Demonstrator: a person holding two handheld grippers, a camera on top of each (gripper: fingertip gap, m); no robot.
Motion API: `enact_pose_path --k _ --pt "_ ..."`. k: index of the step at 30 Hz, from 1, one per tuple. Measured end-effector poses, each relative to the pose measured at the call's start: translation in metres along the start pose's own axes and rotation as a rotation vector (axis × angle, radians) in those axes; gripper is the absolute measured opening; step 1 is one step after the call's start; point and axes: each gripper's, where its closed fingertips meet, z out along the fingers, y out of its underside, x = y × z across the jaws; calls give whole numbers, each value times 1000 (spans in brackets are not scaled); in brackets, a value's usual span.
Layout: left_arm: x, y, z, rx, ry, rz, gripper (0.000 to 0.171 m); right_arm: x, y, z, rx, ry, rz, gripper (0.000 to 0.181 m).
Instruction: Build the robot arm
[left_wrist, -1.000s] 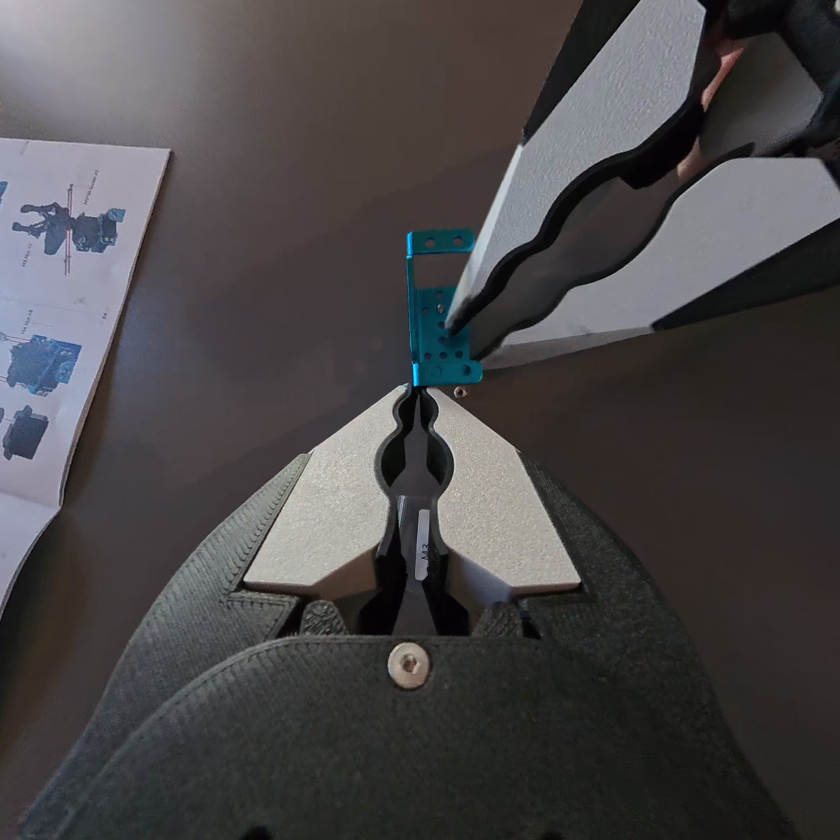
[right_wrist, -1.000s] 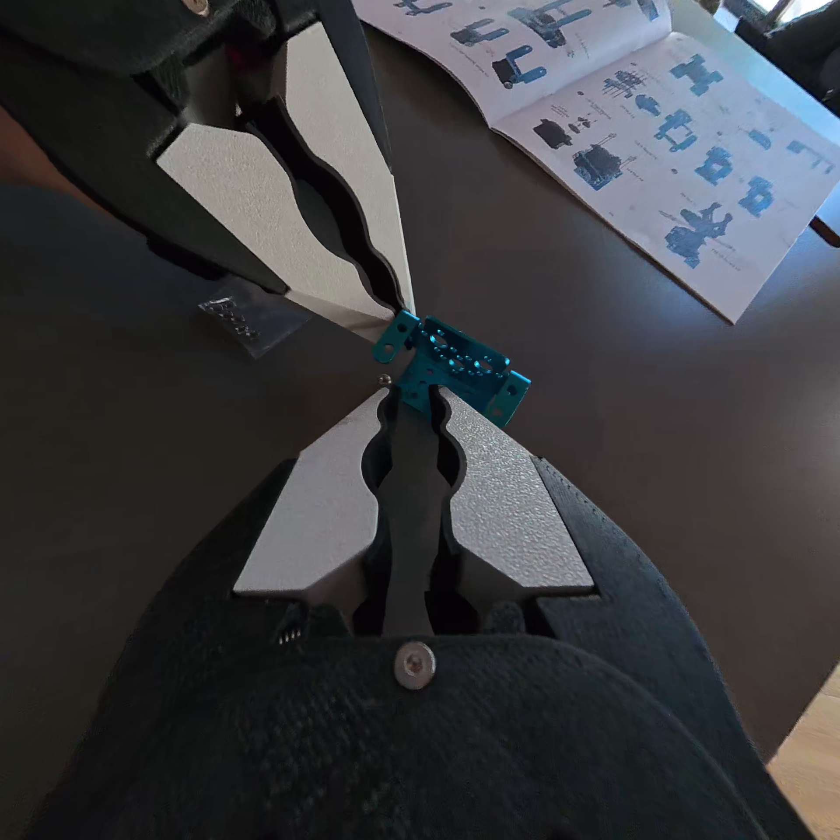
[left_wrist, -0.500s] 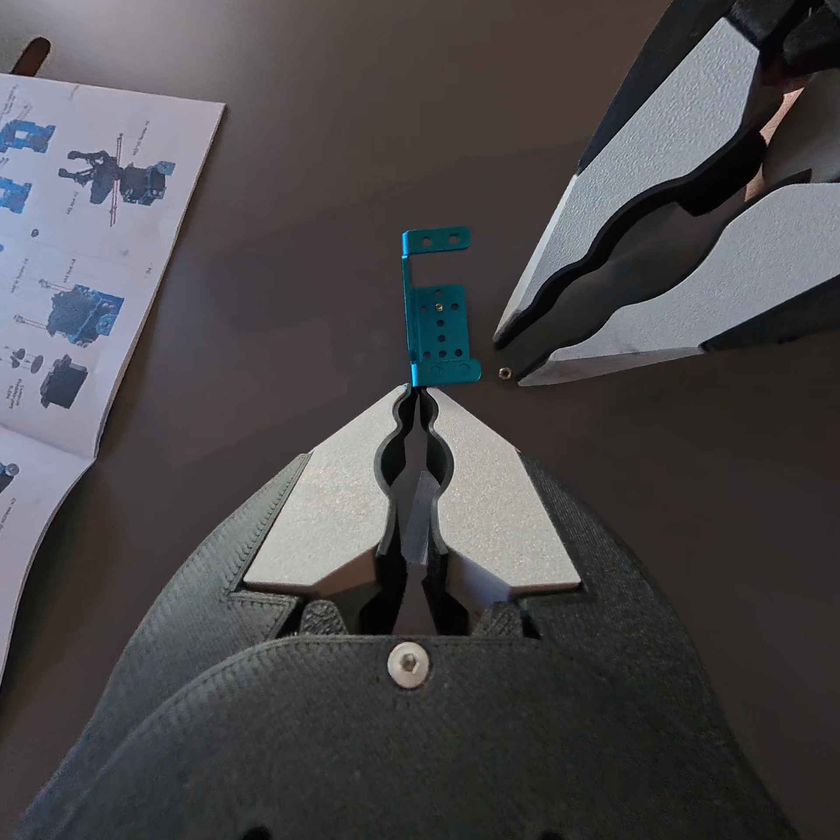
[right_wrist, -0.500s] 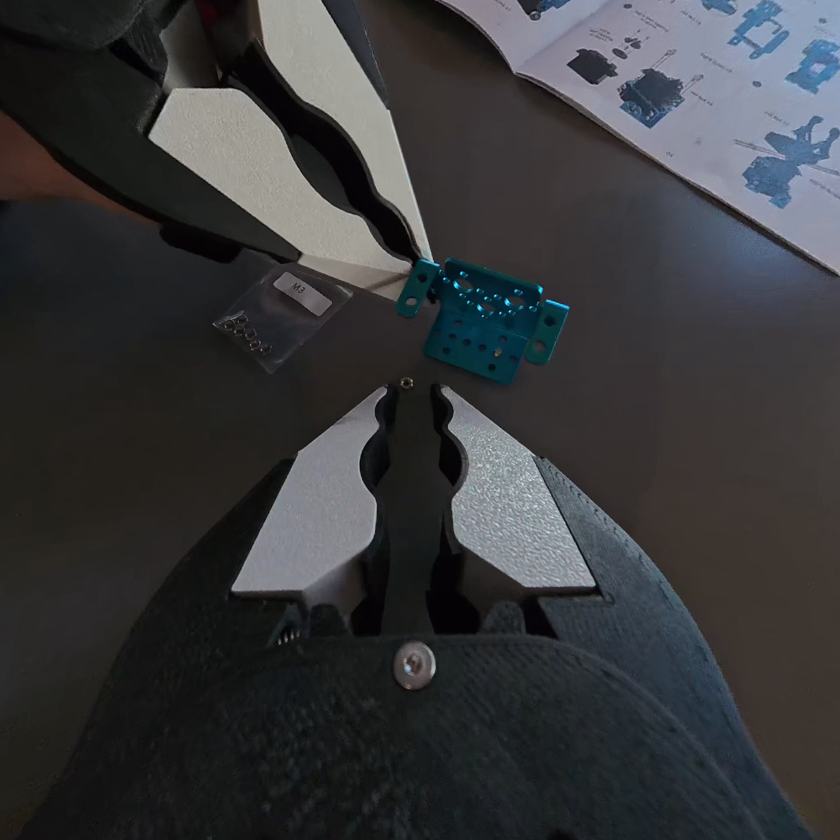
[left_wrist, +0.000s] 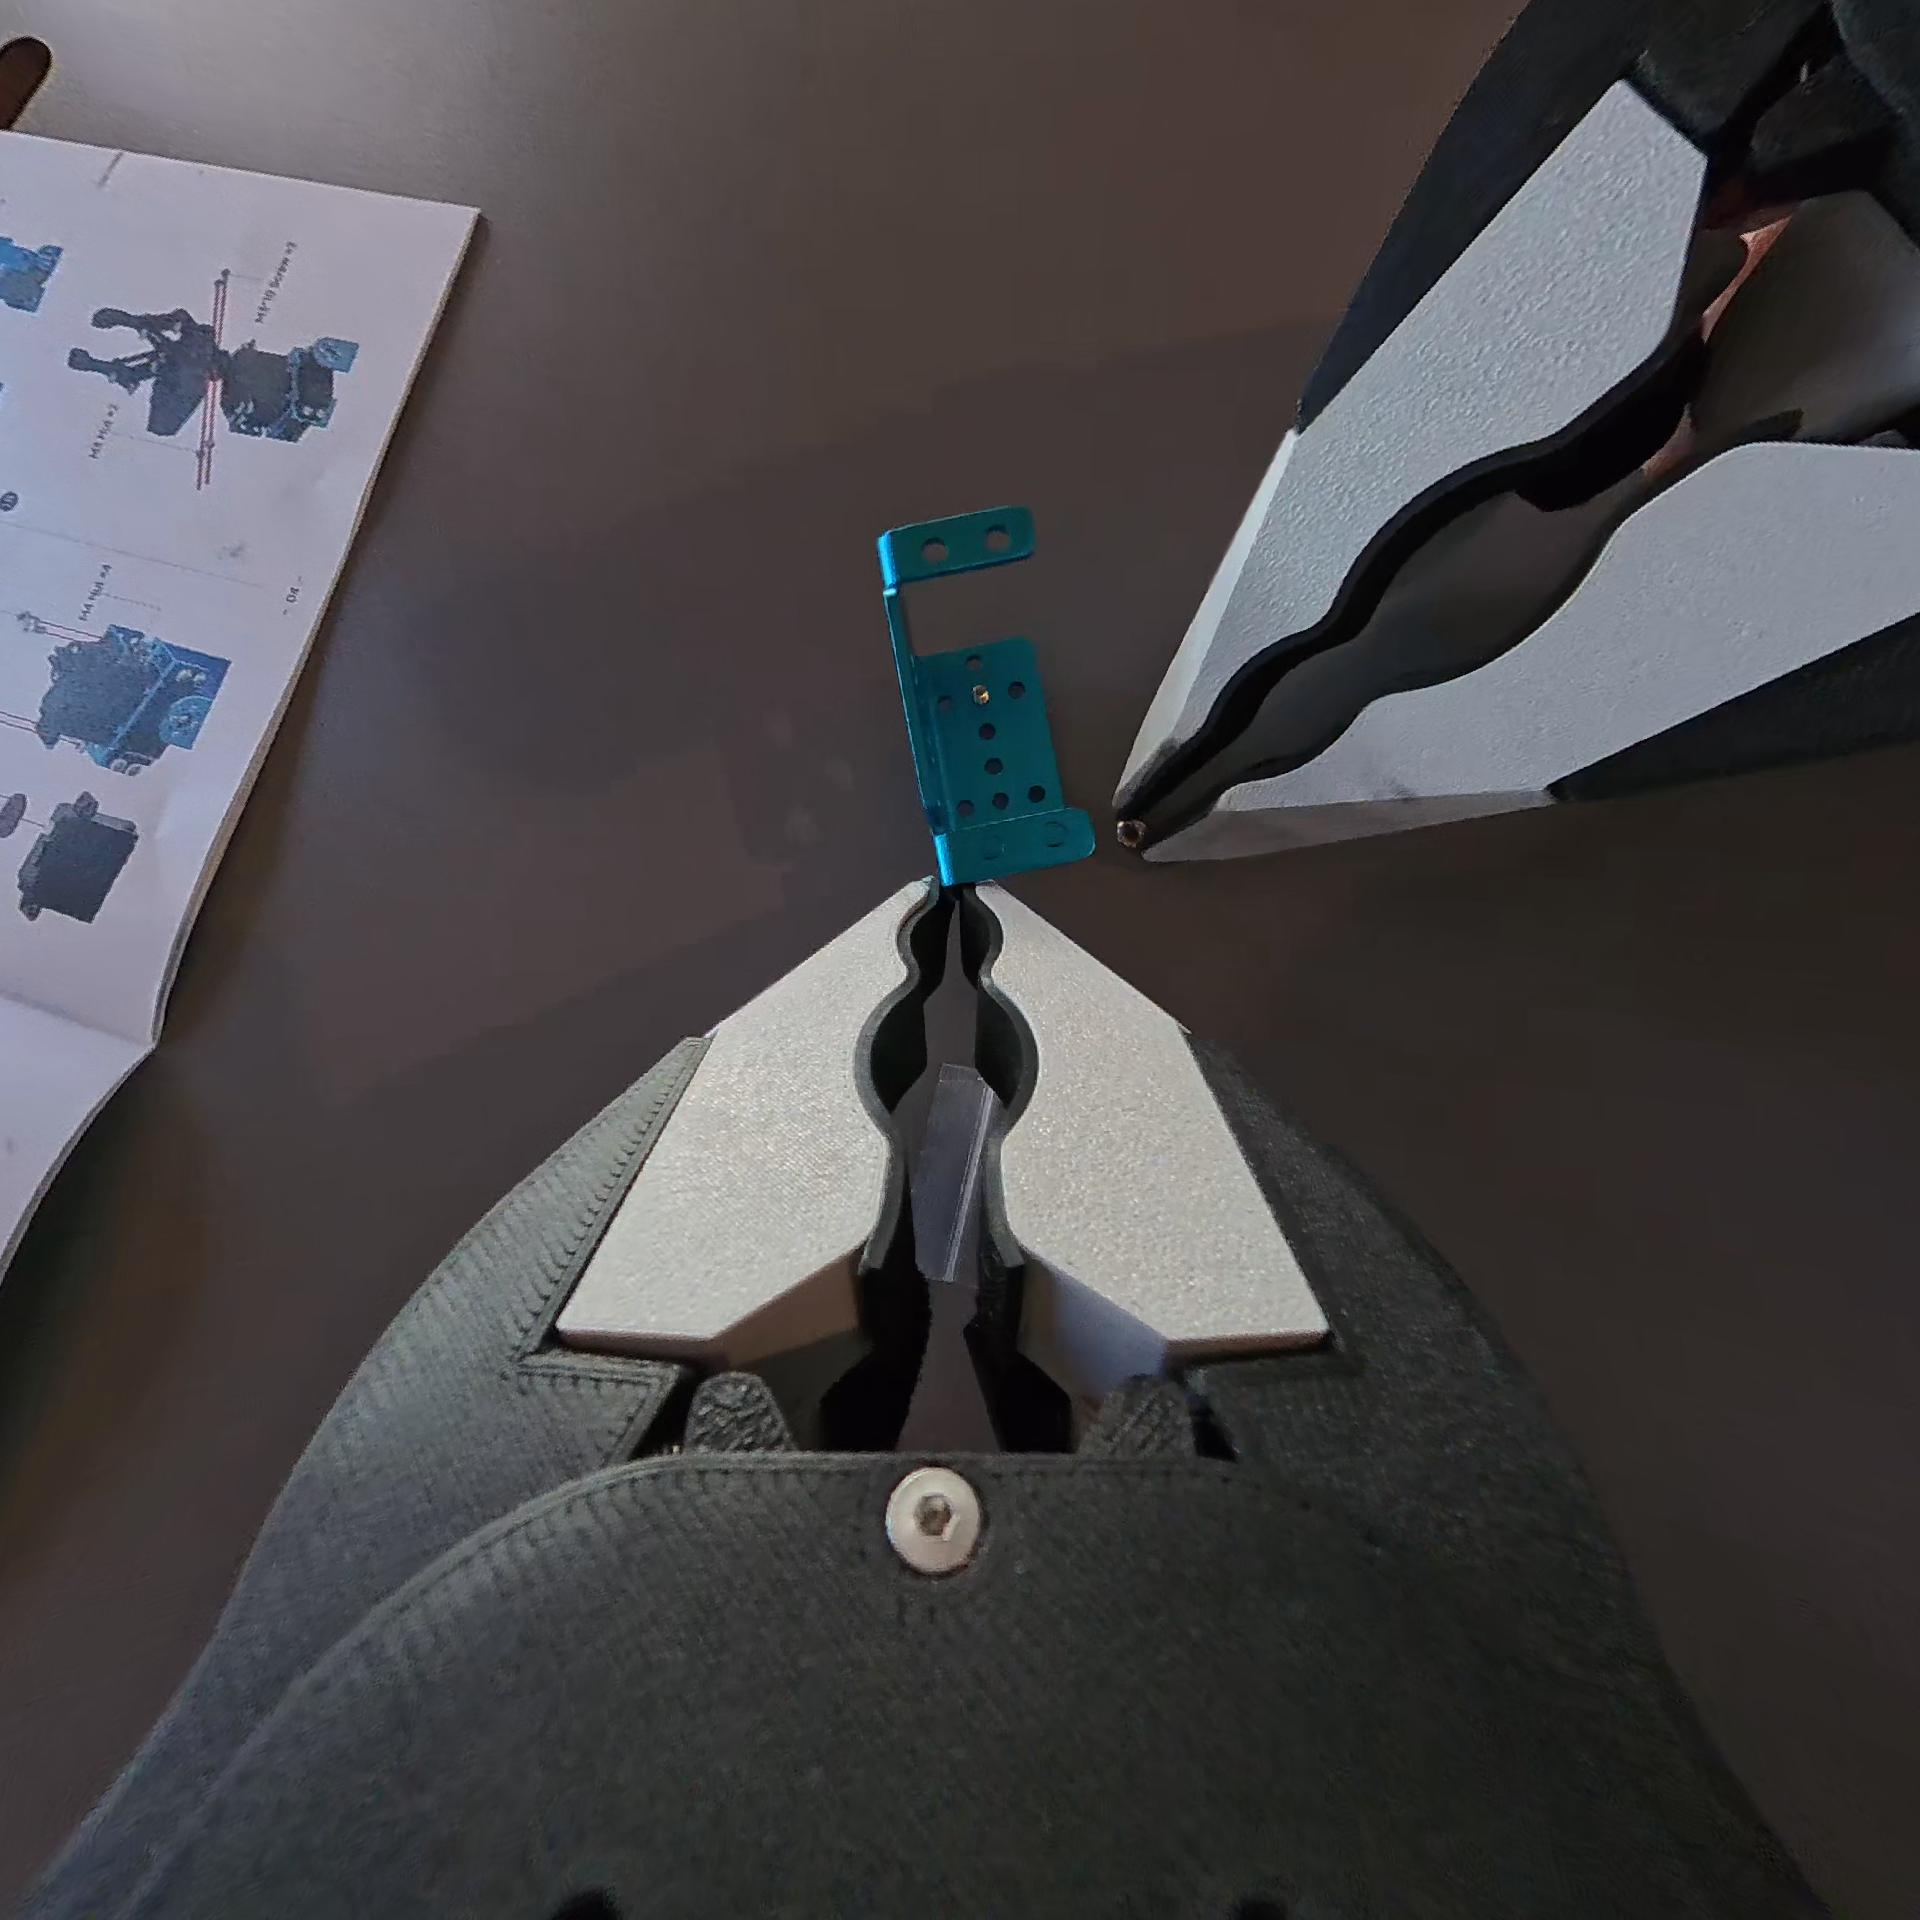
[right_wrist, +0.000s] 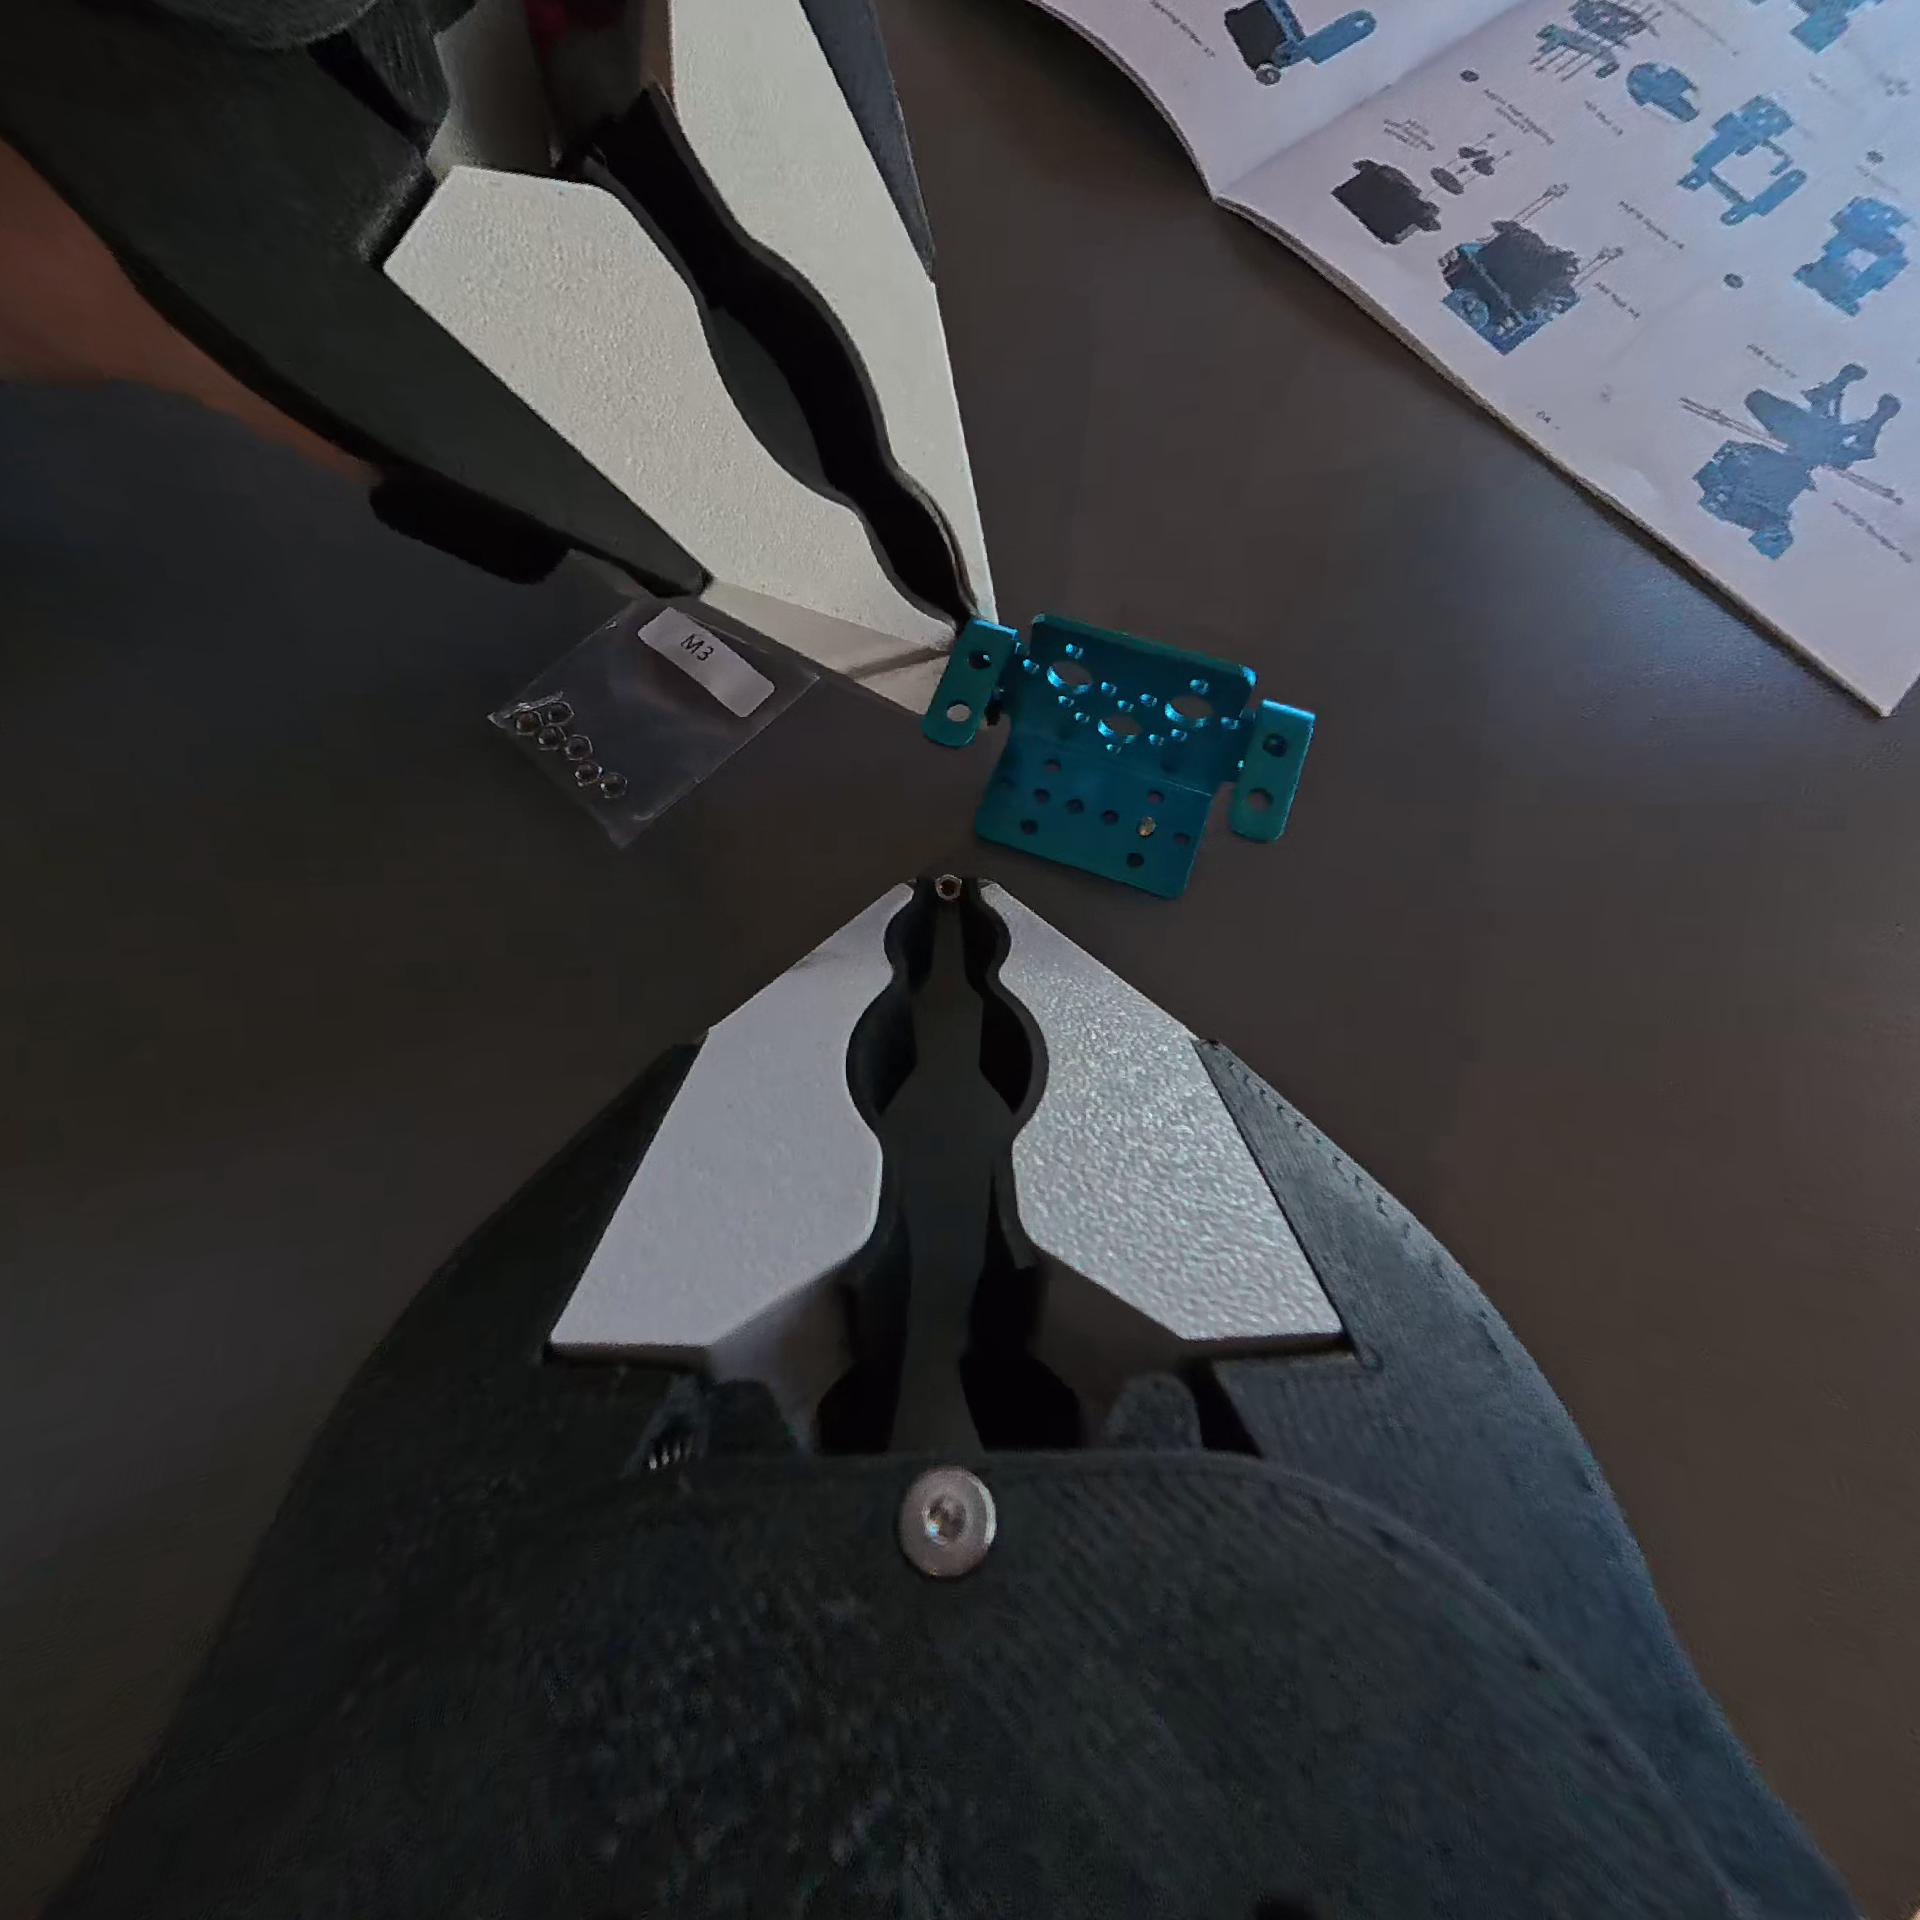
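- The left tool (left_wrist: 958, 896) is closed on 1 end tab of a blue perforated metal bracket (left_wrist: 982, 717), holding it up off the dark table (left_wrist: 675, 260); the rest of the bracket juts out past its fingertips.
- In the right wrist view the bracket (right_wrist: 1127, 753) shows its holed faces and a flat tab at each end, with the left tool (right_wrist: 961, 623) pinching the tab on the left.
- The right tool (right_wrist: 948, 885) is closed on a small brass-coloured nut (right_wrist: 947, 886), held right at its fingertips.
- From the left wrist view that nut (left_wrist: 1129, 831) sits just beside the bracket's near tab, not touching it, at the tip of the right tool (left_wrist: 1132, 826).
- A tiny brass-coloured speck shows in 1 hole of the bracket's flat face; what it is cannot be told.
- A clear plastic bag (right_wrist: 649, 722) with a white label and several small ring-shaped parts lies on the table under the left tool.
- An open instruction booklet (right_wrist: 1621, 260) with blue and black drawings lies farther off on the table.
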Motion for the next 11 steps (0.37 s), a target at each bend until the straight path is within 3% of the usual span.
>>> enact_pose_path --k 11 --pt "8 0 0 3 40 -22 1 30 -14 -11 115 154 87 5"
